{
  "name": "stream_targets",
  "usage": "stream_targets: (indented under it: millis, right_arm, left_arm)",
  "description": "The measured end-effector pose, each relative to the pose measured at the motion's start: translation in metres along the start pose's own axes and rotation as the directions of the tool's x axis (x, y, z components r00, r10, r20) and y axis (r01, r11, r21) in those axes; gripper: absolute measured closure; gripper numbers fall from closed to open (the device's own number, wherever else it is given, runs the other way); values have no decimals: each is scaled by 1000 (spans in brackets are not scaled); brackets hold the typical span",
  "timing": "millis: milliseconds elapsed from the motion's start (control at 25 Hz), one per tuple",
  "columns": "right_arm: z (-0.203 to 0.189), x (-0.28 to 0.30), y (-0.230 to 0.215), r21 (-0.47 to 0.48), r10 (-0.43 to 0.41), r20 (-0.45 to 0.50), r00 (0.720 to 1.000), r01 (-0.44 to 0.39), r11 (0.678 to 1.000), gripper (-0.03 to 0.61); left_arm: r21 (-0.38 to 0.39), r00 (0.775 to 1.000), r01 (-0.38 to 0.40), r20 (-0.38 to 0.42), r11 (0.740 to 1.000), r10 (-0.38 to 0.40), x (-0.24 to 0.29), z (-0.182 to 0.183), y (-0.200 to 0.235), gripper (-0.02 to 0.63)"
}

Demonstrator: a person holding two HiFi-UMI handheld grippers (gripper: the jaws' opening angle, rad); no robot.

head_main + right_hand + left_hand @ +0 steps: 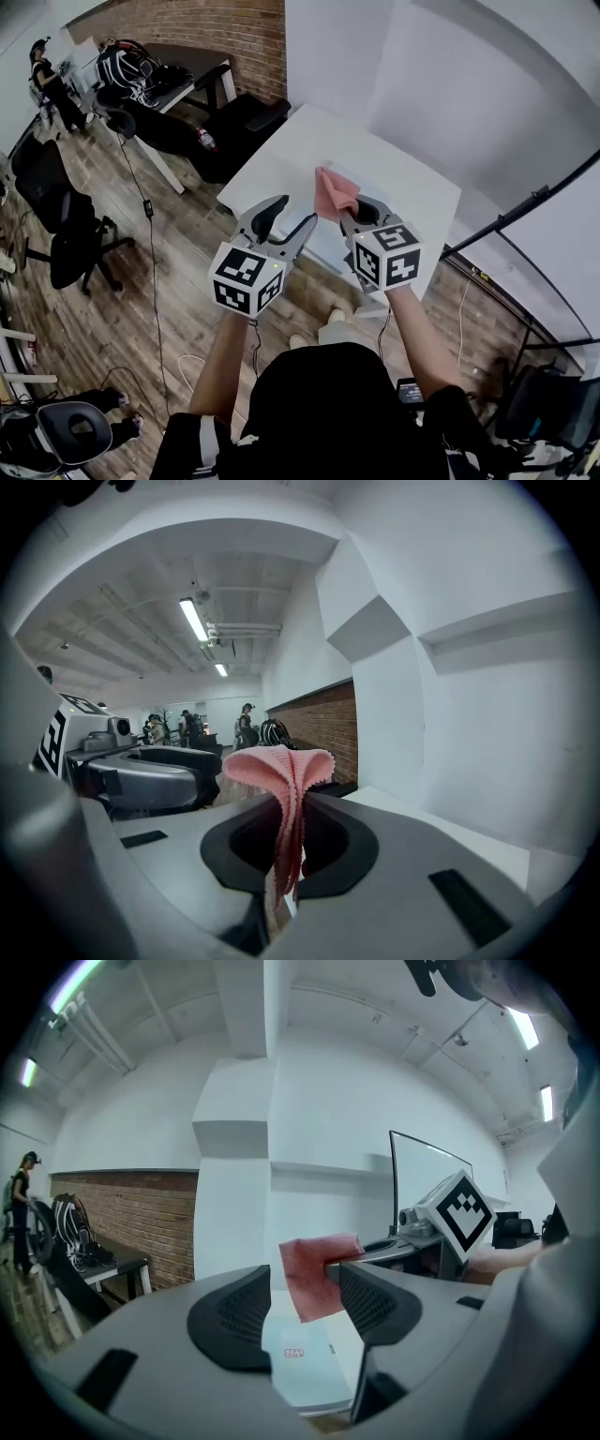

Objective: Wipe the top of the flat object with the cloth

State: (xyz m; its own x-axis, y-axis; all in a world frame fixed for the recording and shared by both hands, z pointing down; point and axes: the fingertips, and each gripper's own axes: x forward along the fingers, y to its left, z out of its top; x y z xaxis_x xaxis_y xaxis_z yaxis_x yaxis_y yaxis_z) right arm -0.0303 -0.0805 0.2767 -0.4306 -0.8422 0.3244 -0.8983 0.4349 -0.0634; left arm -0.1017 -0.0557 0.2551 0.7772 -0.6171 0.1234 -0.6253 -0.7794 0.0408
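Well, in the head view my right gripper (347, 215) is clenched on the pink cloth (334, 191) over the white table (298, 141), with my left gripper (296, 212) alongside. In the left gripper view my jaws stand apart and empty, and the flat object (305, 1372) lies on that table. In the right gripper view my jaws pinch the cloth's folds.

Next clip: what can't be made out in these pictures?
Left gripper view: the flat object shows only as a strip between the open jaws of the left tool; its red label is too small to read.
Head view: both tools cover much of it.
Right gripper view: the cloth runs out of sight between the shut jaws of the right tool.
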Motion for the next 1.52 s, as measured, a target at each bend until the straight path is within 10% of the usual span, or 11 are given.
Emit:
stream_targets:
  millis: [400,1520]
  right_arm:
    - [24,-23,-8,-12,28,71,997,-27,1000,531]
    - [39,-104,-48,-20,119,137,983,-117,993,532]
  left_arm:
    - [145,997,-74,9,987,73,5,24,-15,477]
    - [125,973,-203,134,971,186,15,75,-93,598]
